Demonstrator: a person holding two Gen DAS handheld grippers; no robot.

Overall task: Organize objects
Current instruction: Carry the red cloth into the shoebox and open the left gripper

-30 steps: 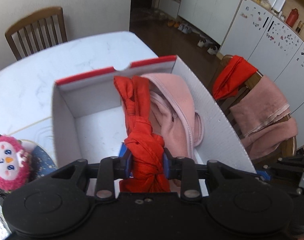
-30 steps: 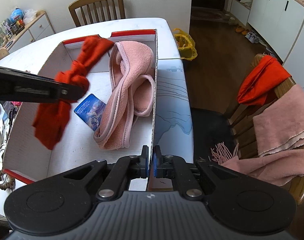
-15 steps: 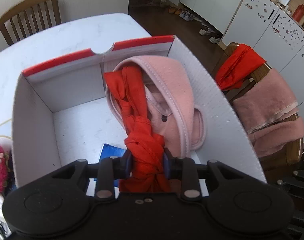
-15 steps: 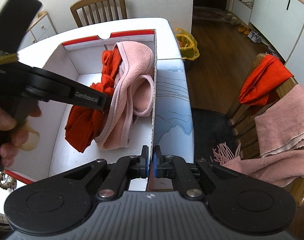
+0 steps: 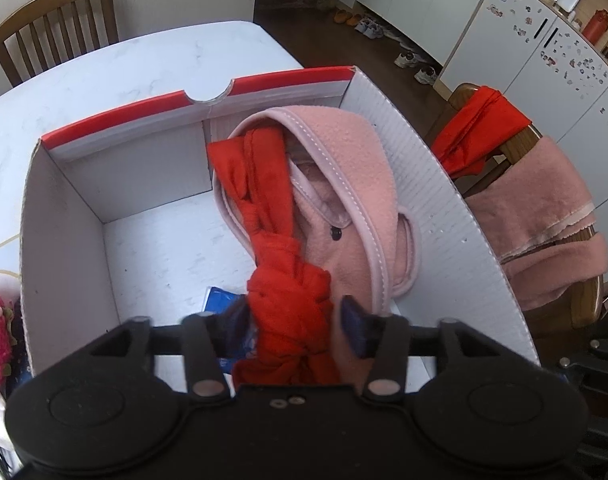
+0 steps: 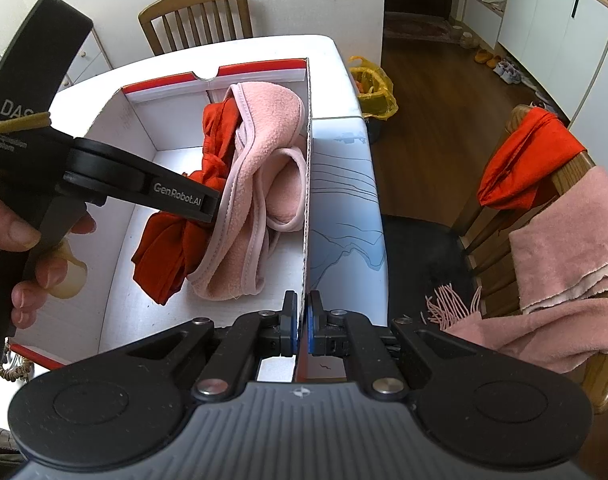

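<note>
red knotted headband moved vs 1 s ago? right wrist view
Yes. The red headband came down from above the white box's left wall to inside it, beside the pink headband; the left gripper's jaws are opening around it.

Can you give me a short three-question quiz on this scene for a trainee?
1. True or false: the red cloth lies inside the box.
2. What does the right gripper pinch? A) the pink headband B) the box wall C) nothing
3. Fill in: inside the box, the red cloth lies against the pink ____.

Key:
1. True. The left gripper is opening, with the cloth's knot between its jaws.
2. B. Its jaws are shut on the box's side wall.
3. Headband.
</note>
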